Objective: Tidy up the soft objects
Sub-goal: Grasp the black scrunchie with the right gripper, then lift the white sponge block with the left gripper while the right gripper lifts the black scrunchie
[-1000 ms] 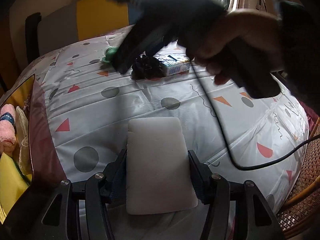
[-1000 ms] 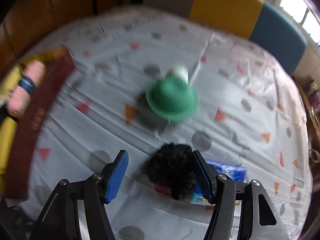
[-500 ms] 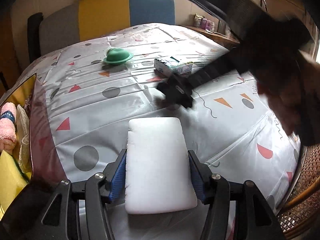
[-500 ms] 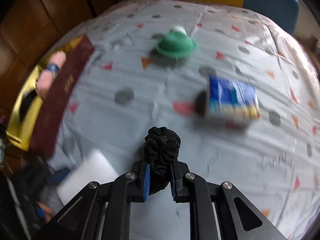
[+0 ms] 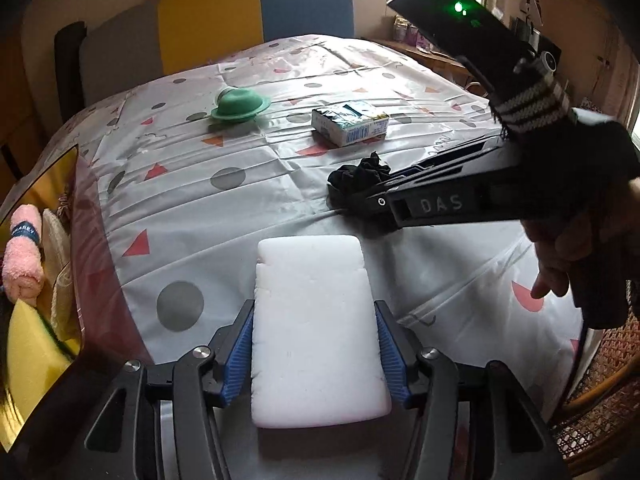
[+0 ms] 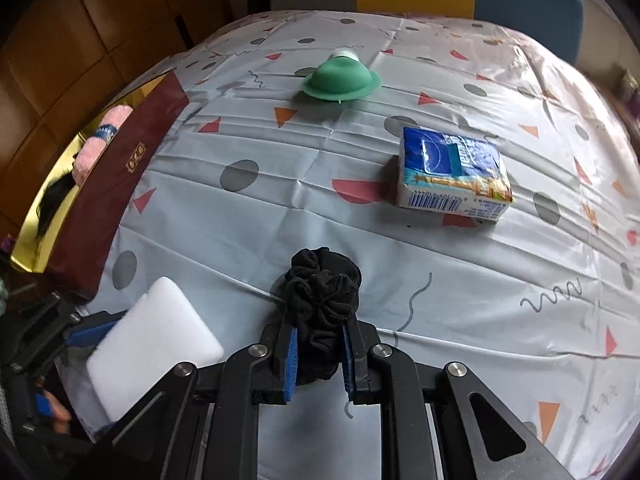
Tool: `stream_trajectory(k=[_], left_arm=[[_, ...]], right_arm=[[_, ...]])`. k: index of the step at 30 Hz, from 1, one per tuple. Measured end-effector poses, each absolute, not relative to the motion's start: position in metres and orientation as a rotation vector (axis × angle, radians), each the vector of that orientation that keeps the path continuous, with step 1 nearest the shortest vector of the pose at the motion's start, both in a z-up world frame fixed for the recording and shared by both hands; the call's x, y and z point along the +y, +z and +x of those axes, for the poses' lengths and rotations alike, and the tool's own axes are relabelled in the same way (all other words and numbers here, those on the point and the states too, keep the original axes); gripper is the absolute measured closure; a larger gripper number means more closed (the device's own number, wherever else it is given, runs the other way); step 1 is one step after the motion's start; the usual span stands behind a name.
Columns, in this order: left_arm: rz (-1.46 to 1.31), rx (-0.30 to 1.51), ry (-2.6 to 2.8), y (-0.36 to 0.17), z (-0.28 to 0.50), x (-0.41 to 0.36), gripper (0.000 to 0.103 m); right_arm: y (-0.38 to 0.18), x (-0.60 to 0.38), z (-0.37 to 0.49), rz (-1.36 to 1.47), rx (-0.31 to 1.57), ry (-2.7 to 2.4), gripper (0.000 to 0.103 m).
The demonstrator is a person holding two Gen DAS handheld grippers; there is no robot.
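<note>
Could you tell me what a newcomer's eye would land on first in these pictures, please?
Probably the white foam block, clamped between the left gripper's blue pads in the foreground. Next, the black scrunchie, pinched in the right gripper just above the patterned tablecloth. Farther back on the cloth sit a green hat-shaped object and a blue tissue pack.

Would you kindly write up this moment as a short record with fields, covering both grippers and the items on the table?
left gripper: closing on white foam block, block between its blue pads
right gripper: shut on black fabric scrunchie
on patterned tablecloth: green hat-shaped toy; blue tissue pack
maroon-and-gold box: at table's left edge, holds rolled pink towel
</note>
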State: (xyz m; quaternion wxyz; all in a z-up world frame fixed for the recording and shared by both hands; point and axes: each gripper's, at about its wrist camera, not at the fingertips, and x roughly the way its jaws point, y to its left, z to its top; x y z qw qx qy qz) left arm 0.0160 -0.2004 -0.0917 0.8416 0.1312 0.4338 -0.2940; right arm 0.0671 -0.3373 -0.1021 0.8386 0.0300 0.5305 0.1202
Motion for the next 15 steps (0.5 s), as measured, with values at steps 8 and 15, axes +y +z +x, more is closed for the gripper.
stream_trajectory(k=[8,15], left_arm=[[0.263,0.853,-0.639,-0.062,-0.002,-0.198,0.046],[0.213,0.838,-0.612,-0.038,-0.003,-0.187,0.046]], right_arm=[[-0.104,-0.330,0.069,0.015,1.118,0.246,0.085],[-0.104,-0.329,0.069,-0.008,1.113,0.248,0.085]])
